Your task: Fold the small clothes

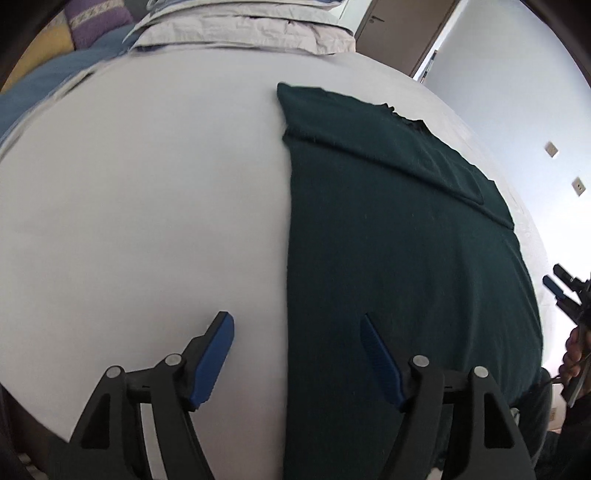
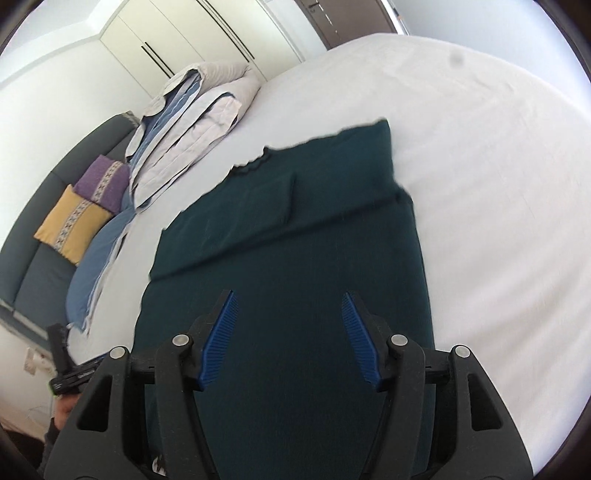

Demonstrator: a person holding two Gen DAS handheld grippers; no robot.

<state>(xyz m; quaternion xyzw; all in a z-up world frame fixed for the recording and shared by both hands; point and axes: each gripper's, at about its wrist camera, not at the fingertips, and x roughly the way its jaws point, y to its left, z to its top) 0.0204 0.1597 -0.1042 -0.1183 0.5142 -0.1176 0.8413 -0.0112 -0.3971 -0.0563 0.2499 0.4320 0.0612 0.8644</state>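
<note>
A dark green garment (image 1: pixel 399 236) lies flat on the white bed sheet (image 1: pixel 147 192), folded into a long strip with a sleeve laid across its far end. My left gripper (image 1: pixel 295 319) hangs open above the garment's left edge, one finger over the sheet and the other over the cloth, with nothing pinched. In the right wrist view the same garment (image 2: pixel 295 258) fills the middle, and my right gripper (image 2: pixel 289 295) stands open above its near half without holding it. The right gripper (image 1: pixel 561 290) also shows at the right edge of the left wrist view, held by a hand.
Folded pale bedding (image 2: pixel 192 122) is stacked at the far side of the bed, with a blue pillow (image 2: pixel 96 258) beside it. Purple (image 2: pixel 105 181) and yellow (image 2: pixel 70 225) cushions lean on a dark padded headboard. White wardrobes (image 2: pixel 177 40) and a brown door (image 1: pixel 402 33) stand beyond.
</note>
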